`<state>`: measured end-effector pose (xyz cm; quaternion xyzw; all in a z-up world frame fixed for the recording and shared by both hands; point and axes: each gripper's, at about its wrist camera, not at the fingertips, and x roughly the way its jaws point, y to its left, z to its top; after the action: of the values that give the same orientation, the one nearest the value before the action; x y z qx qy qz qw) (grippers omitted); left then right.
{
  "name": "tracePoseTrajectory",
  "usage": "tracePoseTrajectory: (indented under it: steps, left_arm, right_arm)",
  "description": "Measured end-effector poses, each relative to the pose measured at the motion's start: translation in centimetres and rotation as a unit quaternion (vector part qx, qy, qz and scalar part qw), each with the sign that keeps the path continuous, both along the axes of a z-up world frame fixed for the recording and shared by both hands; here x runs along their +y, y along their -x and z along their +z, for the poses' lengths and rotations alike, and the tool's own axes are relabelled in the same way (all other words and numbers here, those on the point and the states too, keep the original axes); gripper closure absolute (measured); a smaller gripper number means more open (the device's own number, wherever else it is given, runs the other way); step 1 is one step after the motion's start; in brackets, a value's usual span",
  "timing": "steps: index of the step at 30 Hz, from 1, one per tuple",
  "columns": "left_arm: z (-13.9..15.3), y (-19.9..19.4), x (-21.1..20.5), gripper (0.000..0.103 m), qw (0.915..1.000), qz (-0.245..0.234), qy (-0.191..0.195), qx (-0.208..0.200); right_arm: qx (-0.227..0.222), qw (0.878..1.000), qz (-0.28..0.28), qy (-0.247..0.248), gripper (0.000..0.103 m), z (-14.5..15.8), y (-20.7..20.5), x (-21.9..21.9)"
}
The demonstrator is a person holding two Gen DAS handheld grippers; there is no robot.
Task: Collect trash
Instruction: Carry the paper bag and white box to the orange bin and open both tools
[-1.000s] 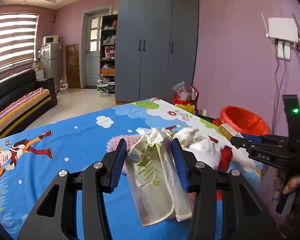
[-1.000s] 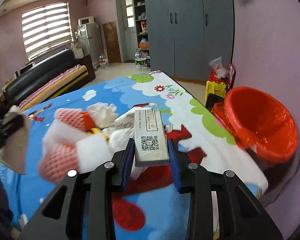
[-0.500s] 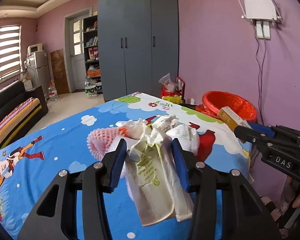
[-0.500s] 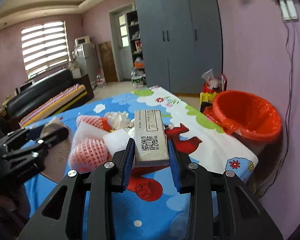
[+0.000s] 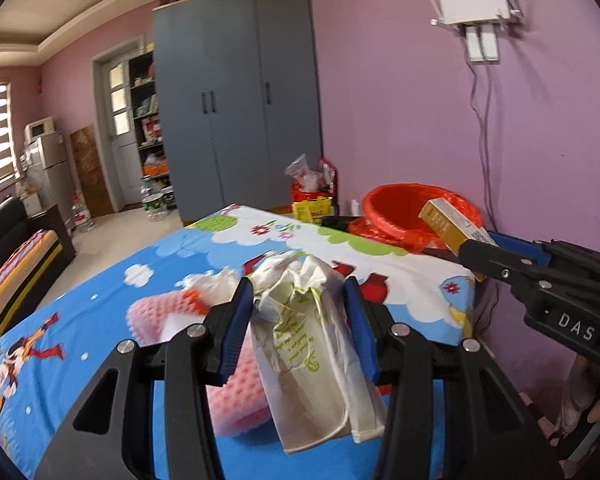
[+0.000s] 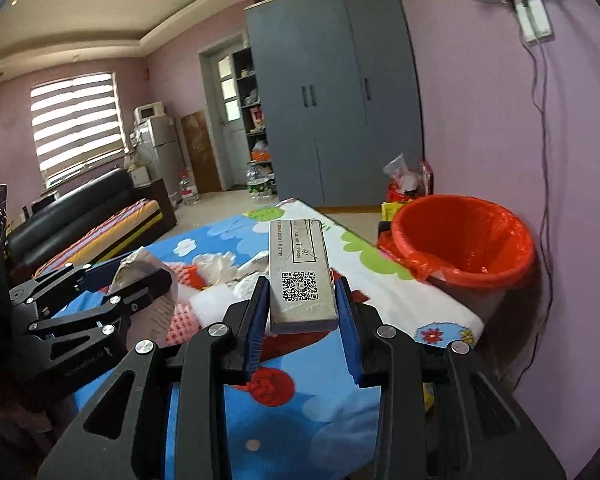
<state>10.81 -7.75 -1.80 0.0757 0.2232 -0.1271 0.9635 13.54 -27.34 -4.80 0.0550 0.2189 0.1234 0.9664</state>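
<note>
**Orange-red liner, two loads of trash held above a cartoon tablecloth**

Orange-red plastic lines the round bin standing at the far right corner of the table, against the pink wall; its liner spills over the rim, and what shows of the inside holds no visible trash, though the bottom is out of sight. The right gripper is clamped on a flat grey carton with a QR code on its upper face, the blue pads pressing both long sides. The carton sits above the table, left of the bin and short of its rim. In the left wrist view the same carton shows a yellow side and overlaps the bin.

The left gripper is closed on a crumpled white paper bag printed in green, its open end hanging toward the camera above the table. From the right wrist view that left gripper appears at the left edge with the paper bunched between its jaws.

On the blue cartoon-print tablecloth lie pink foam netting, white crumpled wrappers and a white foam piece, heaped near the middle. Beyond the table, on the floor by the grey wardrobe, a red bag holds clear plastic packets beside a yellow box.
</note>
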Motion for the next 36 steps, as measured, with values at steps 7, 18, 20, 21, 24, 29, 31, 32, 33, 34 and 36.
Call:
tracePoseTrajectory:
  steps: [7,18,20,21,24,29,31,32,33,34,36]
  left_arm:
    - [0.6,-2.8,-3.6,0.058,0.9993,-0.037,0.007,0.001]
    - [1.8,-9.0,-11.2,0.057,0.9944,-0.104,0.019,-0.003]
    - [2.0,-10.3,-12.4,0.057,0.9936,-0.111,0.022,-0.003]
    - [2.1,-11.0,-13.0,0.057,0.9932,-0.113,0.025,-0.001]
    - [2.3,-14.1,-15.0,0.057,0.9913,-0.124,0.043,0.010]
    - [1.9,-18.6,-18.2,0.056,0.9893,-0.138,0.041,0.022]
    - [1.4,-20.4,-19.2,0.055,0.9895,-0.137,0.037,0.026]
    - [1.0,-21.2,-19.5,0.055,0.9895,-0.137,0.037,0.029]
    - [0.7,-22.1,-20.0,0.055,0.9895,-0.136,0.036,0.034]
    - [0.2,-23.0,-20.5,0.055,0.9895,-0.135,0.035,0.039]
    - [-0.6,-24.5,-21.3,0.055,0.9893,-0.135,0.031,0.047]
  right_arm:
    - [-0.009,0.999,-0.041,-0.010,0.070,0.4,-0.6,-3.4]
    - [-0.003,0.993,-0.117,0.006,0.070,-0.1,-4.2,-10.5]
    - [0.004,0.992,-0.129,0.013,0.070,-0.4,-5.4,-11.8]
    - [0.007,0.991,-0.135,0.016,0.070,-0.7,-6.1,-12.5]
    - [0.017,0.988,-0.150,0.020,0.070,-1.6,-8.1,-14.5]
    - [0.028,0.986,-0.162,0.020,0.070,-2.9,-12.1,-17.1]
    - [0.031,0.986,-0.165,0.026,0.070,-3.5,-14.2,-18.0]
    - [0.031,0.985,-0.166,0.027,0.070,-3.7,-14.7,-18.2]
    - [0.031,0.985,-0.167,0.027,0.070,-4.0,-15.7,-18.6]
    - [0.033,0.985,-0.167,0.025,0.070,-4.3,-16.6,-19.0]
    - [0.034,0.985,-0.167,0.025,0.070,-4.9,-17.9,-19.4]
